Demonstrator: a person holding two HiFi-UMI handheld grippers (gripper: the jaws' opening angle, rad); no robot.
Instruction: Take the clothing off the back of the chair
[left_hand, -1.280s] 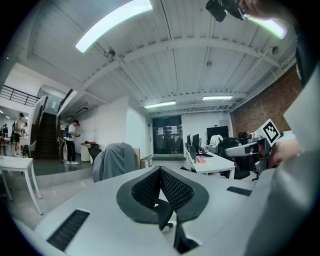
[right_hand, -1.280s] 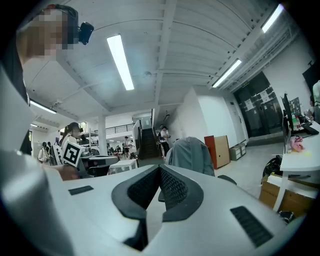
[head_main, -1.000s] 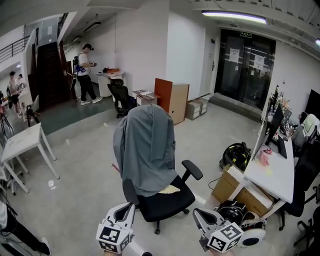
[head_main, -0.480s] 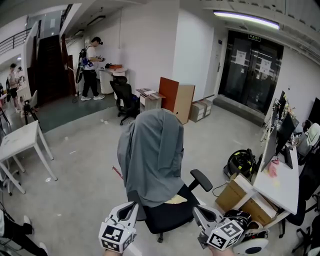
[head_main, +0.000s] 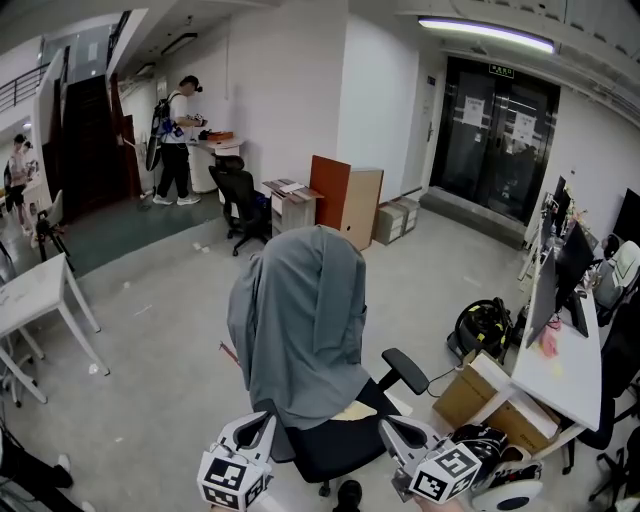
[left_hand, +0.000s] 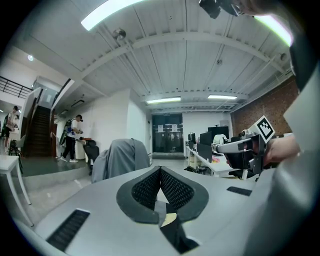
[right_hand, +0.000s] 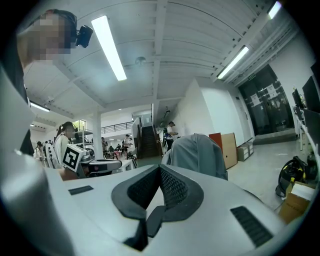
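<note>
Over the back of the black office chair (head_main: 335, 450) hangs a grey garment (head_main: 300, 320). Near the seat, the left gripper (head_main: 260, 420) and the right gripper (head_main: 387, 430) both have their jaws clenched on nothing.

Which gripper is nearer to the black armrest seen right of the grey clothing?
Right. The right gripper is just below the armrest in the head view; the left gripper is across the seat, under the clothing's left edge.

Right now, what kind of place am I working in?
Most likely an open-plan office or lab workspace: a long white desk with monitors along the right, a black swivel chair draped with a grey garment in the middle, and cardboard boxes on the bare concrete floor.
</note>
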